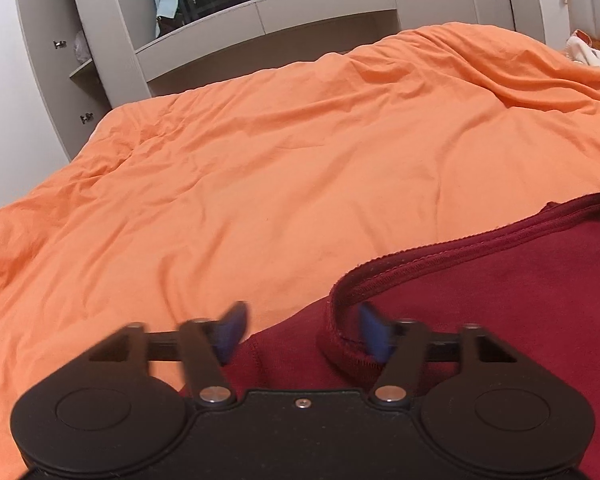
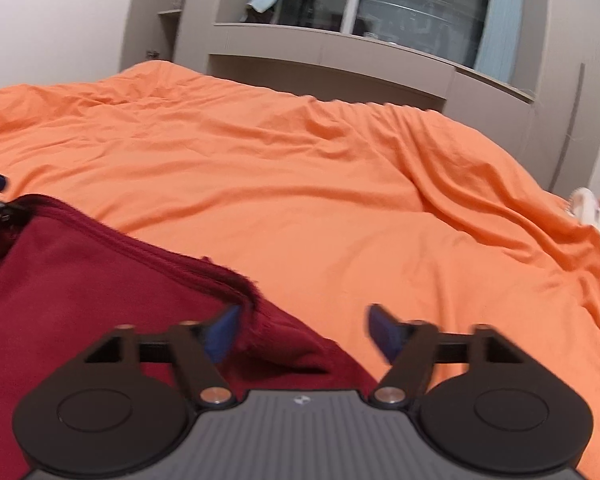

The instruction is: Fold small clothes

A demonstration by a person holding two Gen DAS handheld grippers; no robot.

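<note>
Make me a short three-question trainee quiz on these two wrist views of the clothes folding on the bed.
1. True or false: the left claw is clamped shut on the dark red garment.
2. What colour is the bed cover the garment lies on?
A) orange
B) grey
C) white
3. Fill in: in the right wrist view, the right claw stands ____ over the garment's corner.

Key:
1. False. Its blue pads stand apart on either side of the hem, pressing nothing.
2. A
3. open
</note>
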